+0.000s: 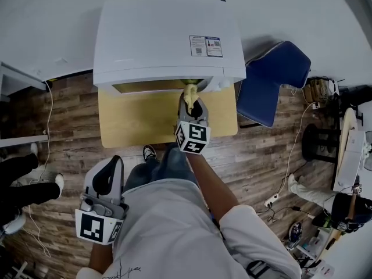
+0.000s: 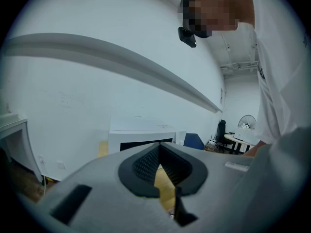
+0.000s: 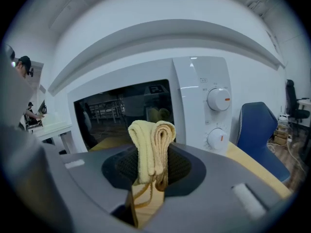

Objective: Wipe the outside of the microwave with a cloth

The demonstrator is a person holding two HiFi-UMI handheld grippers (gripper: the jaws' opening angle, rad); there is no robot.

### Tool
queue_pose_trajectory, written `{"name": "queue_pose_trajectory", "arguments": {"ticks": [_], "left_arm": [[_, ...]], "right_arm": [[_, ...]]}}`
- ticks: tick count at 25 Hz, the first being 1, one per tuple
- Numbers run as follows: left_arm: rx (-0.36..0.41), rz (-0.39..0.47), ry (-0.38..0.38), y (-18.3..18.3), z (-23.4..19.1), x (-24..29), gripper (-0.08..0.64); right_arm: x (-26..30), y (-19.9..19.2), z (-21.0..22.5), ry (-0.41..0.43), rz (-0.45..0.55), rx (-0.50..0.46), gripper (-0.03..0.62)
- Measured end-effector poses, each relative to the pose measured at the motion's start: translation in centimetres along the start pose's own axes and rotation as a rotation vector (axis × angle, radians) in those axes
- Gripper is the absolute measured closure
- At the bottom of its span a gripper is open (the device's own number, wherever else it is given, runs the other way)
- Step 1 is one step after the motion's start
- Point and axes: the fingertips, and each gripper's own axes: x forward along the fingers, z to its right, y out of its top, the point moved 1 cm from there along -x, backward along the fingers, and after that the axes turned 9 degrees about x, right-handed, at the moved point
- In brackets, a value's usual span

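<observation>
A white microwave stands at the back of a small wooden table; in the right gripper view its dark glass door and two knobs face me. My right gripper is shut on a folded yellow cloth, held upright just in front of the door. The cloth shows at the microwave's front edge in the head view. My left gripper hangs low at my left side, away from the table, jaws closed together with nothing between them. The microwave is far off in its view.
A blue chair stands right of the table. Cables run over the wood floor at left. A person's dark legs and shoes are at the far left. Clutter and a black stool lie at right.
</observation>
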Motion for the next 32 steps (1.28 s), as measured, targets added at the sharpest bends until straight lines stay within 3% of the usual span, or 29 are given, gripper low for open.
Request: {"name": "queue_pose_trajectory", "arguments": {"ticks": [4, 9, 12, 19, 32], "left_arm": [[0.007, -0.008, 0.019, -0.2, -0.6, -0.3, 0.56], [-0.042, 0.046, 0.026, 0.1, -0.8, -1.1, 0.563], [-0.048, 0.034, 0.04, -0.3, -0.9, -1.3, 0.563], [-0.063, 0.054, 0.116, -0.6, -1.5, -2.4, 0.565], [-0.106, 0.014, 0.173, -2.2, -3.0, -3.8, 0.563]], "right_arm": [[0.3, -0.4, -1.6, 0.031, -0.007, 0.021, 0.476], [0.6, -0.7, -3.6, 0.106, -0.028, 0.02, 0.471], [0.6, -1.0, -4.8, 0.147, -0.033, 0.012, 0.469], [1.0, -1.7, -8.6, 0.244, -0.04, -0.059, 0.469], [2.4, -4.7, -15.1, 0.428, -0.11, -0.194, 0.469]]}}
